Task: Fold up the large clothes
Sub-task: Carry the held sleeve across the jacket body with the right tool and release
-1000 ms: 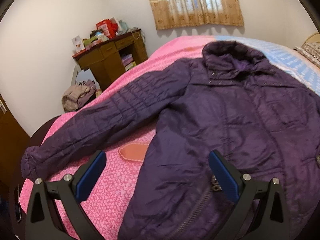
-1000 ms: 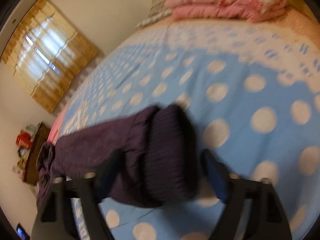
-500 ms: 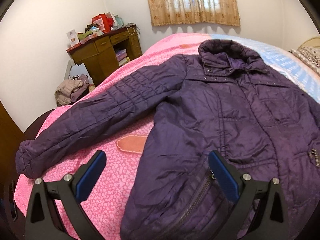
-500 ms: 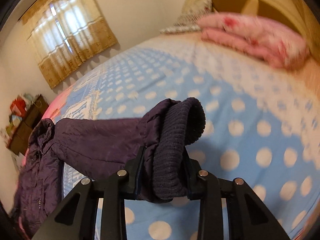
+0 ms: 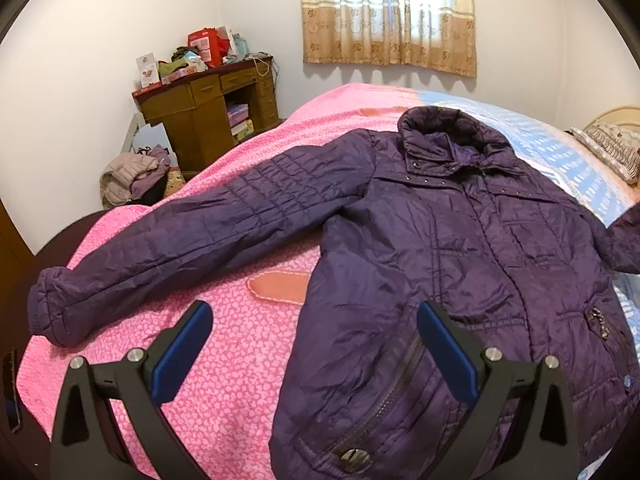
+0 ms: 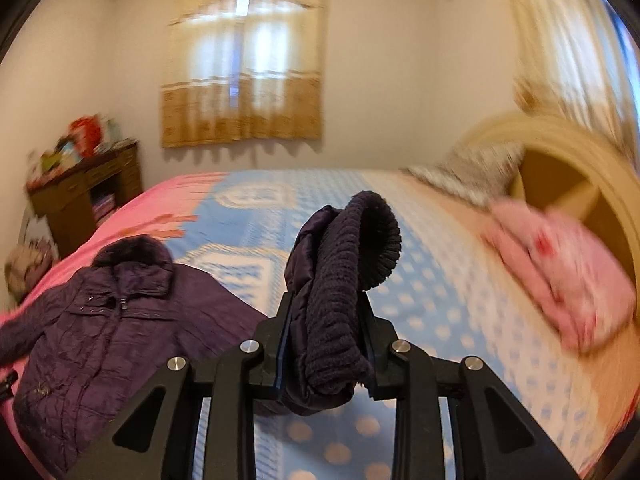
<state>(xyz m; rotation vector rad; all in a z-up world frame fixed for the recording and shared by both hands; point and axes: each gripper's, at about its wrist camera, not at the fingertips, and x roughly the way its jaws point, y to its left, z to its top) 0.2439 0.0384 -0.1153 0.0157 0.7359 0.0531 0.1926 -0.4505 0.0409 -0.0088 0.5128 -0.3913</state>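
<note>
Right hand-held gripper [image 6: 326,320] clamps the jacket [image 5: 440,248] sleeve cuff [image 6: 352,272] above the bed [image 5: 224,360] — left hand-held gripper [image 5: 314,344] gapes wide over the jacket's hem.

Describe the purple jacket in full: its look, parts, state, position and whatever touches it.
The purple jacket is a dark, shiny quilted puffer lying front-up on the bed, zipped, with a stand-up collar, snap studs and zip pockets. One sleeve stretches flat across the pink cover. The other sleeve's ribbed knit cuff is lifted off the bed, clamped in the right tongs. The open left tongs hover above the hem, not touching.
</note>
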